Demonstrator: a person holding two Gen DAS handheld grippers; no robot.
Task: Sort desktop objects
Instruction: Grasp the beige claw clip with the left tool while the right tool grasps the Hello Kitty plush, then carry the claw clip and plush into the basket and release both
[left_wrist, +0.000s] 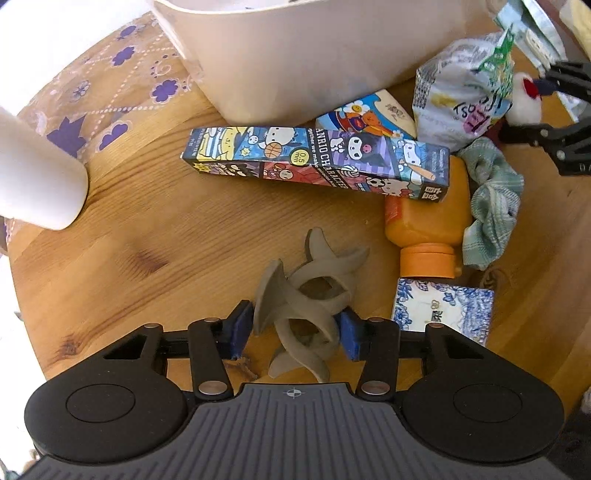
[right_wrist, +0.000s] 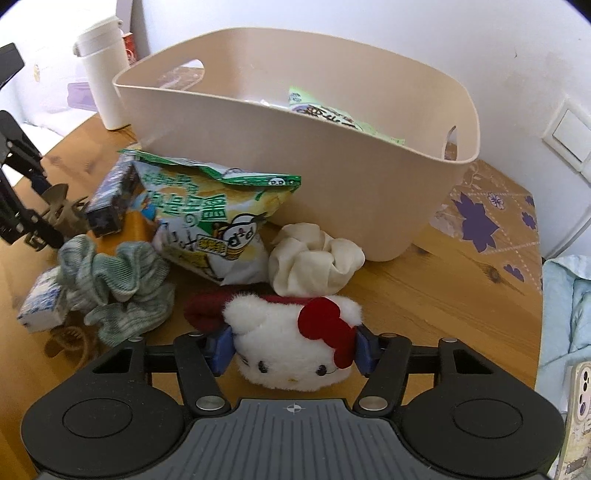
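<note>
My left gripper (left_wrist: 295, 328) is shut on a grey claw hair clip (left_wrist: 308, 299) just above the wooden table (left_wrist: 147, 240). My right gripper (right_wrist: 293, 349) is shut on a white plush cat head with a red bow (right_wrist: 295, 343), and it shows at the right edge of the left wrist view (left_wrist: 524, 99). A beige bin (right_wrist: 295, 140) stands behind the pile and holds a green snack packet (right_wrist: 325, 112). It also shows in the left wrist view (left_wrist: 295, 55).
On the table lie a cartoon pen box (left_wrist: 317, 158), an orange bottle (left_wrist: 424, 221), a green scrunchie (right_wrist: 110, 280), a cream scrunchie (right_wrist: 314, 262), a chip bag (right_wrist: 218, 218), a blue-patterned box (left_wrist: 443, 310) and a white tumbler (right_wrist: 103, 77).
</note>
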